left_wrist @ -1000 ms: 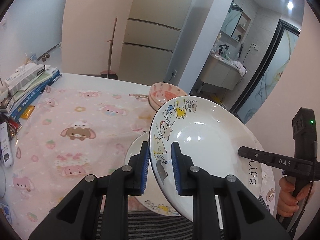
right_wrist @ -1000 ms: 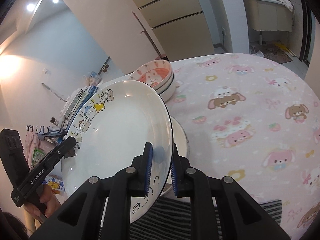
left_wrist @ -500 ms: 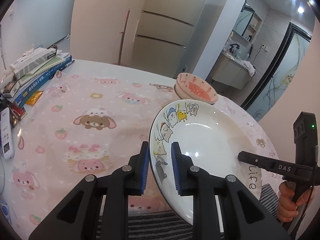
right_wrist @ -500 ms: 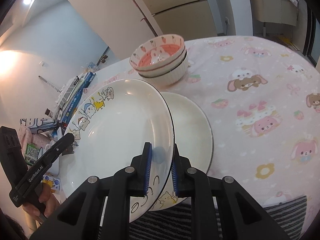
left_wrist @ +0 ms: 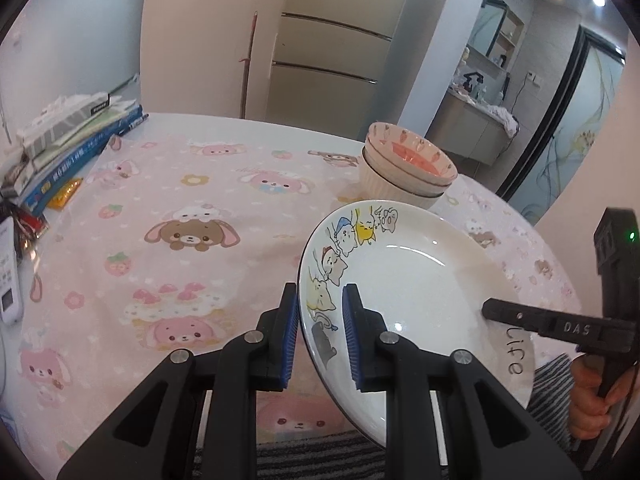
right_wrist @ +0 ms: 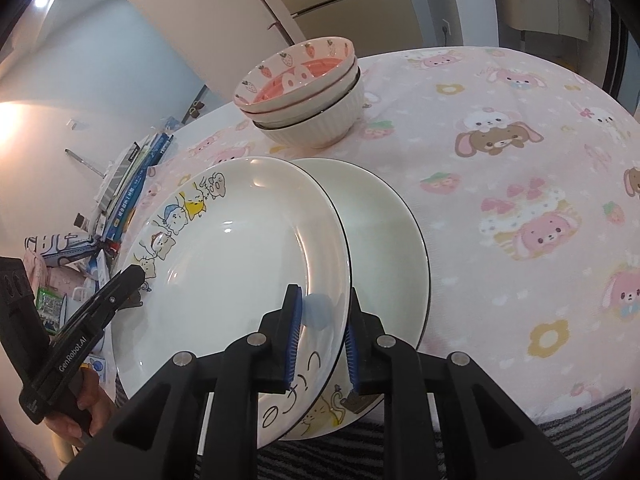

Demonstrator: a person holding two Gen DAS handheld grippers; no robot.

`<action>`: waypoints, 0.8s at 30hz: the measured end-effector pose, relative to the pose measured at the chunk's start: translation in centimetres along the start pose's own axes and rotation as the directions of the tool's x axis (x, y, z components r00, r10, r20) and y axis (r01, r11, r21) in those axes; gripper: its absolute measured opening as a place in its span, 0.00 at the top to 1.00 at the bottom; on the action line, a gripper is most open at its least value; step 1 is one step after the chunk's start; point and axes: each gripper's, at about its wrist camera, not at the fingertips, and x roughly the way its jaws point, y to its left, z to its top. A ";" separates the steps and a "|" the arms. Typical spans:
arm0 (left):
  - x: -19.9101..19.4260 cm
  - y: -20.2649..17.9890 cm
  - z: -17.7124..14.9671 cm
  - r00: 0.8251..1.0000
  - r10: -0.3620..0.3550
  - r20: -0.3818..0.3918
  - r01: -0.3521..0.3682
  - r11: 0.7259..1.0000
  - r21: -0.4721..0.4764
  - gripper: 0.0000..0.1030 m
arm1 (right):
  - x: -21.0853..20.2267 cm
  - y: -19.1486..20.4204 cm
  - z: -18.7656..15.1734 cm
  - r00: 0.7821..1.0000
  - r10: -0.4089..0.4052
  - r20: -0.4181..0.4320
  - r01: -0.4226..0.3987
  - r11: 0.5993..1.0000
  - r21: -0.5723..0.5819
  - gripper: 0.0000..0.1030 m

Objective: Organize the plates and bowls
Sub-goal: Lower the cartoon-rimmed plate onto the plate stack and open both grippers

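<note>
A white plate with cartoon cats [left_wrist: 412, 280] hangs tilted just above the table, carried by both grippers. My left gripper [left_wrist: 320, 332] is shut on its rim at the cat drawings. My right gripper [right_wrist: 322, 336] is shut on the opposite rim, by the lettering, and its dark finger also shows in the left wrist view. Directly beneath lies a second white plate [right_wrist: 384, 240], partly covered by the carried plate [right_wrist: 232, 264]. Behind them stands a stack of bowls [right_wrist: 308, 96], pink strawberry ones on a white ribbed one, also seen in the left wrist view as bowls [left_wrist: 408, 168].
A pink cartoon tablecloth [left_wrist: 180, 240] covers the round table. Books [left_wrist: 76, 140] and small clutter are piled at its left edge, with a white device [left_wrist: 8, 280] nearby. A striped cloth [right_wrist: 580, 432] lies at the near edge. A hand [left_wrist: 588, 408] holds the right gripper.
Both grippers have come down and forward with the cat plate, which now hangs low over the second plate. The lower plate is no longer visible in the left wrist view.
</note>
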 end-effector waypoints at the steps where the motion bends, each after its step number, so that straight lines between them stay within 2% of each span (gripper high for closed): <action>1: 0.2 -0.1 -0.1 1.000 -0.002 -0.005 0.002 1.000 0.002 0.81 | 0.1 -0.1 0.0 1.000 -0.008 0.001 0.008 1.000 -0.001 0.78; 4: 0.9 0.3 -0.2 0.999 -0.026 -0.023 0.026 1.000 -0.010 0.81 | 0.3 -0.2 -0.1 1.000 -0.030 0.007 0.030 0.999 -0.012 0.78; 7: 1.2 0.0 -0.4 1.000 -0.009 -0.016 0.009 1.000 0.012 0.81 | 0.6 -0.3 -0.1 0.999 -0.039 0.008 0.039 0.999 -0.021 0.77; 12: 1.7 0.0 -0.7 0.999 -0.020 -0.027 0.021 1.000 0.013 0.81 | 0.5 -0.3 -0.2 0.997 -0.067 0.029 0.068 0.997 -0.043 0.77; 18: 2.0 -0.8 -1.3 1.000 -0.002 -0.024 0.003 0.998 0.068 0.81 | 0.6 -0.7 -0.4 0.994 -0.098 0.045 0.100 0.993 -0.056 0.76; 24: 2.3 -1.1 -1.5 1.000 0.010 -0.014 -0.009 0.996 0.089 0.81 | 0.2 -0.1 -0.7 0.987 -0.143 0.078 0.151 0.982 -0.116 0.75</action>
